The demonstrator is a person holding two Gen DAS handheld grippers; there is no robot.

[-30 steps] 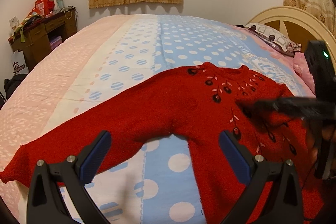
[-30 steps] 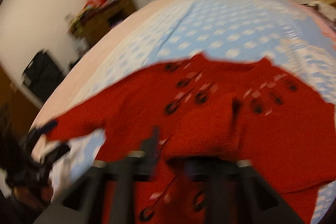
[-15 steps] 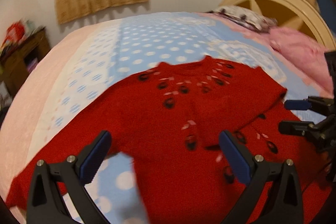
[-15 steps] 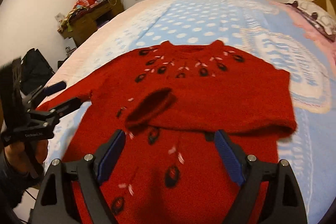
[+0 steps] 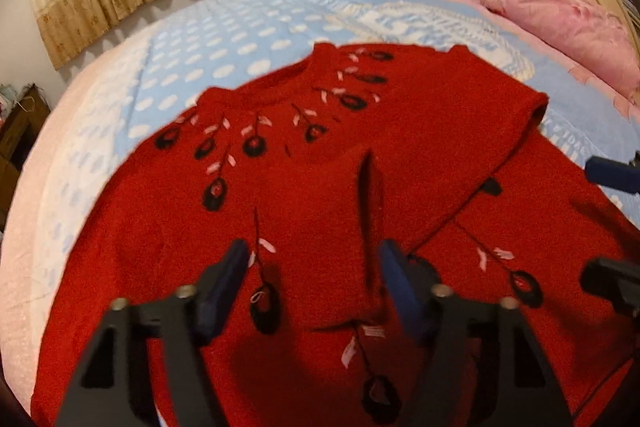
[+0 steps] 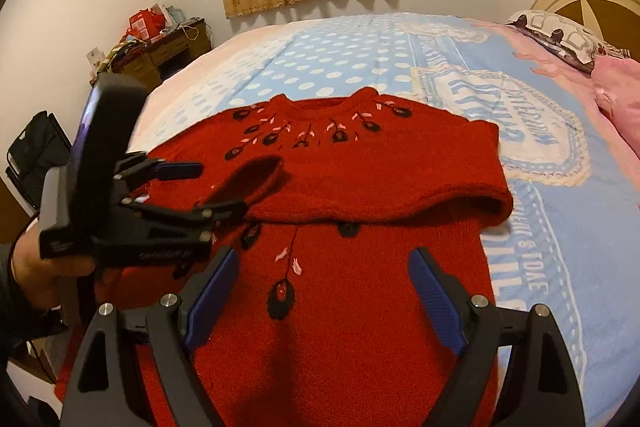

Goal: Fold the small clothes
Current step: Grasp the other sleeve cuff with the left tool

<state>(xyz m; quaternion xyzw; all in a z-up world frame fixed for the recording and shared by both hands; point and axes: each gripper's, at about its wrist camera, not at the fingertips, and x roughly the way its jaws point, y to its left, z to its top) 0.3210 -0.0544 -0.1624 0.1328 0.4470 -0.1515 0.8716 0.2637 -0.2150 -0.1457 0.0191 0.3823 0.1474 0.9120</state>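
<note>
Since the earlier frame, both grippers have been carried to the near side of the sweater (image 6: 360, 179), spread on the bed (image 6: 360, 67) with its right sleeve folded across. Left gripper (image 5: 314, 287) is seen closing over the cuff, not yet gripping; right gripper (image 6: 324, 291) is held wide, empty.

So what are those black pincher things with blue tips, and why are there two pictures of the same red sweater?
They are two claws, and a person holds one in each hand. Each claw carries a small camera that looks out along its fingers, so you get one picture from each. The left claw is closing, with the folded-in sleeve of the red sweater between its fingers. The right claw is open and holds nothing. In the right camera's picture you can also see the person's hand around the left claw. The sweater lies on a bed with a blue dotted cover.
</note>
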